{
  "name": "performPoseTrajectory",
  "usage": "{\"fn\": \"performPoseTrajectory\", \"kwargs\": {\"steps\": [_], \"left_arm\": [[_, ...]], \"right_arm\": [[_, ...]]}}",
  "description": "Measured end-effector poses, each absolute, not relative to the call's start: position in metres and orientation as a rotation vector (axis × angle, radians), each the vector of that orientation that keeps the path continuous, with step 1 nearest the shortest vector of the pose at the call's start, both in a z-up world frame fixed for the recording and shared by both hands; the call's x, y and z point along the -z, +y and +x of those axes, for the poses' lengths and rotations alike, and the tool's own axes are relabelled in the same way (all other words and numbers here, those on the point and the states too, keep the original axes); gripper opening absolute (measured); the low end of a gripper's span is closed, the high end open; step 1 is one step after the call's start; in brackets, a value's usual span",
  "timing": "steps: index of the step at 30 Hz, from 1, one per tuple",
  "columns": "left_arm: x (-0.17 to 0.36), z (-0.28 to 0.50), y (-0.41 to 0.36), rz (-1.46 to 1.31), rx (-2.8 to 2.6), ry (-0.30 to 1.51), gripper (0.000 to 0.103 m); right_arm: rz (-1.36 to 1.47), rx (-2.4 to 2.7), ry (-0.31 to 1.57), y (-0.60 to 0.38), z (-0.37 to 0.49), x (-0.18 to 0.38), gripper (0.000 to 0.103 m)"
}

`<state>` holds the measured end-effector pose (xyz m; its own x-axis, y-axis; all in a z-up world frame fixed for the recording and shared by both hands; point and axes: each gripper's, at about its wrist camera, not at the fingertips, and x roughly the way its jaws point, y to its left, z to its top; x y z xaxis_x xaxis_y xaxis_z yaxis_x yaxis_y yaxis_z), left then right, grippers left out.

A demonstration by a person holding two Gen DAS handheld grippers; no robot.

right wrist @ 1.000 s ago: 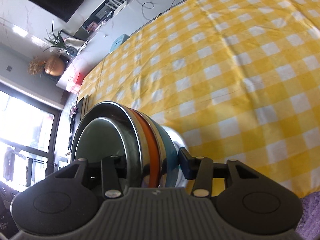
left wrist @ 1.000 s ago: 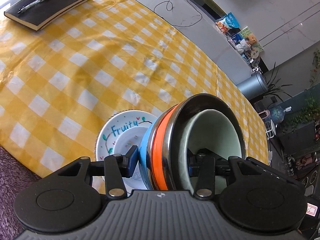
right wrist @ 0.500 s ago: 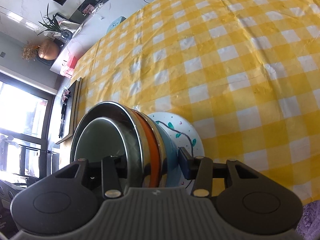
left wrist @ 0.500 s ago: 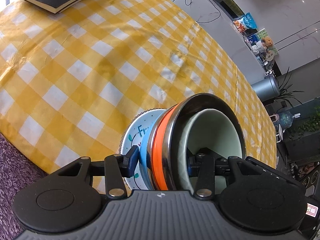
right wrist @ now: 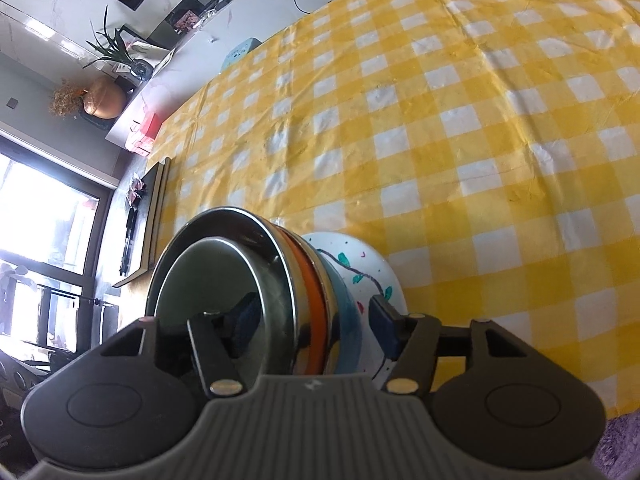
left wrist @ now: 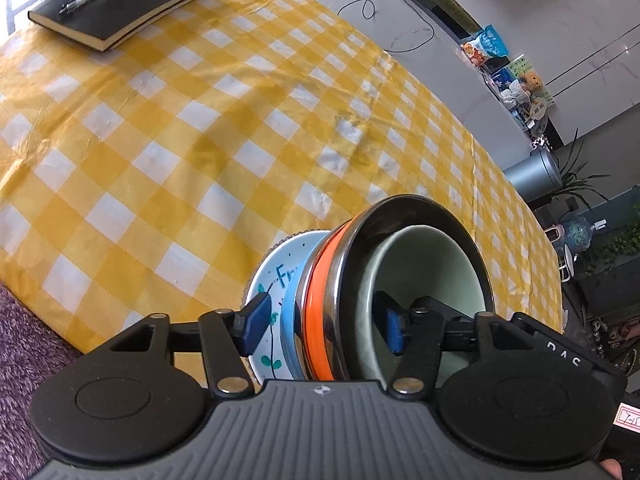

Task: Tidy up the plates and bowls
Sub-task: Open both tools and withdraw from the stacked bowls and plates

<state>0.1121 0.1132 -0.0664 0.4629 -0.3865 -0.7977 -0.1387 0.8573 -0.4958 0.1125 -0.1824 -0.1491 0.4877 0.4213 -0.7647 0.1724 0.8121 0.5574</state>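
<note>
A nested stack of bowls [left wrist: 340, 300] sits over a white plate [left wrist: 276, 276] with "Fruity" lettering, near the table's front edge. The stack is a pale green bowl [left wrist: 432, 272] inside a steel bowl, over an orange and a blue one. My left gripper [left wrist: 324, 326] straddles the stack's rim, one finger inside the green bowl, one outside; the jaws look slightly apart from it. My right gripper [right wrist: 316, 324] straddles the opposite rim of the stack [right wrist: 280, 280] the same way, above the plate [right wrist: 372, 272].
A yellow checked tablecloth [left wrist: 200, 120] covers the table. A black notebook [left wrist: 124, 4] with a pen lies at its far left corner. A purple rug [left wrist: 24, 344] lies below the front edge. Shelves, plants and a window stand beyond the table.
The stack has come down over the plate, covering more of it. Both grippers' jaws have widened a little around the rims.
</note>
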Motion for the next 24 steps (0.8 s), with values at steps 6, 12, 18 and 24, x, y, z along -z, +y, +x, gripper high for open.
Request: {"fn": "performPoseTrajectory", "kwargs": {"steps": [6, 12, 18, 24], "left_arm": [[0.049, 0.105, 0.119, -0.533, 0.142, 1.007, 0.074], [0.018, 0.087, 0.118, -0.455, 0.132, 0.872, 0.072], [-0.019, 0.051, 0.099, -0.213, 0.108, 0.663, 0.071], [-0.038, 0.005, 0.069, -0.005, 0.137, 0.505, 0.071]], "right_arm": [[0.607, -0.154, 1.023, -0.189, 0.104, 0.137, 0.072], [0.535, -0.139, 0.951, -0.190, 0.088, 0.117, 0.077], [0.382, -0.127, 0.811, -0.187, 0.053, 0.088, 0.081], [0.230, -0.107, 0.628, -0.182, 0.005, 0.067, 0.086]]}}
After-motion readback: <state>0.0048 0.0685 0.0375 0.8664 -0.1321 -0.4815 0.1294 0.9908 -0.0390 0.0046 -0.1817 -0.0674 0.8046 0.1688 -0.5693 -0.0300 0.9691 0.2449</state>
